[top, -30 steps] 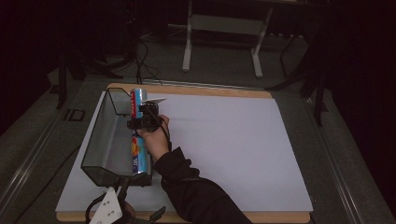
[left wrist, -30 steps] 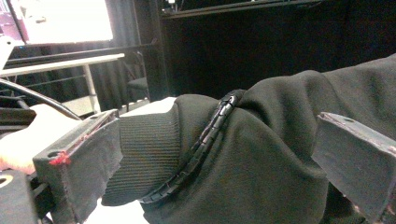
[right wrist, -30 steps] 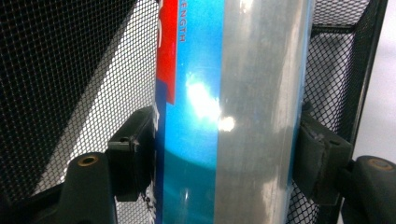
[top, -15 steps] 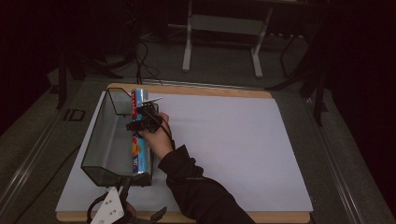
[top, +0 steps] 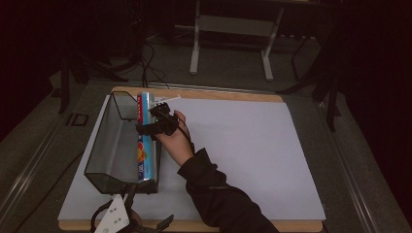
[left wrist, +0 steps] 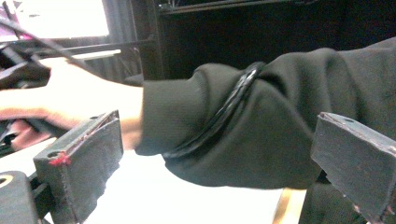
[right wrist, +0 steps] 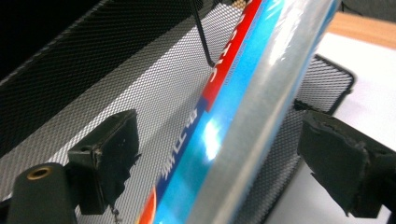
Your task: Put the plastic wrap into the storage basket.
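Dim lab or recording studio: white-covered wooden worktop [top: 243, 145] lit amid darkness, grey floor [top: 228, 63], cables [top: 148, 63] trailing, metal stand legs [top: 231, 43] behind, dark equipment frames around.

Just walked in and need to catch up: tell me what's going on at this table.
A person's right hand holds the right gripper over a long blue and red tube lying in a black mesh tray on the left of the white table. Its jaws stand open on either side of the tube, not clamped. The left gripper sits at the near table edge, jaws open, facing the person's dark sleeve.
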Motion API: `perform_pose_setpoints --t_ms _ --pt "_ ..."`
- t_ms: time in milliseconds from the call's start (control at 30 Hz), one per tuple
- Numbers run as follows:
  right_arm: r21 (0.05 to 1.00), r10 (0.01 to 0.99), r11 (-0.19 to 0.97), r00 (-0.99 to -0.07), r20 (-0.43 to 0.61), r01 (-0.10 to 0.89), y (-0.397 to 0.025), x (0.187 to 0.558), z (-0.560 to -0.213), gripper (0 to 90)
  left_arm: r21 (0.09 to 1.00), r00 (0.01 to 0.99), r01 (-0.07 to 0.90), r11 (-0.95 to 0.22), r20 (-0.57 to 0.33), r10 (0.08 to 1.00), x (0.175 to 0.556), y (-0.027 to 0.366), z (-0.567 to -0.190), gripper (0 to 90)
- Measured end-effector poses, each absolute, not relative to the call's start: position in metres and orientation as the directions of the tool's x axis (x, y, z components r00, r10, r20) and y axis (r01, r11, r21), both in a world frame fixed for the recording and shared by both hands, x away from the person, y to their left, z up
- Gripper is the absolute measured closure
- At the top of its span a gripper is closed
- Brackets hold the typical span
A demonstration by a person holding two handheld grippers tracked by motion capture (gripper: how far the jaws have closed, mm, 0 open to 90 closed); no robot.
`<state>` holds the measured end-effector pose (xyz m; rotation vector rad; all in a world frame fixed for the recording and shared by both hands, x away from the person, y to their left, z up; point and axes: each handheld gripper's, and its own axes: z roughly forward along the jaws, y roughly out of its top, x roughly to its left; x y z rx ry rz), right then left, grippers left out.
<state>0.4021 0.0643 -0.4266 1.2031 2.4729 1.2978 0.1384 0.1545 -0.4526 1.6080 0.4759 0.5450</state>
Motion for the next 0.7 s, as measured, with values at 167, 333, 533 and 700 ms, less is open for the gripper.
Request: perform_pose_setpoints --t_ms 167,333,533,700 --pt "0.755 0.647 0.395 -0.742 0.176 0.524 0.036 0.396 -0.414 11.7 0.994 0.801 -0.003 -0.111 0.068 0.595 0.14 0.152 -0.454 2.9" --pt "0.76 0.627 0.399 -0.757 0.183 0.514 0.015 0.391 -0.412 12.9 0.993 0.8 0.001 -0.119 0.07 0.596 0.141 0.151 -0.455 2.9" --pt "0.776 0.608 0.426 -0.782 0.135 0.465 -0.013 0.379 -0.408 13.2 0.992 0.798 0.003 -0.123 0.072 0.598 0.141 0.15 -0.456 2.9" --pt "0.779 0.586 0.453 -0.803 0.106 0.433 -0.037 0.367 -0.404 12.4 0.992 0.798 0.006 -0.125 0.071 0.598 0.142 0.148 -0.456 2.9"
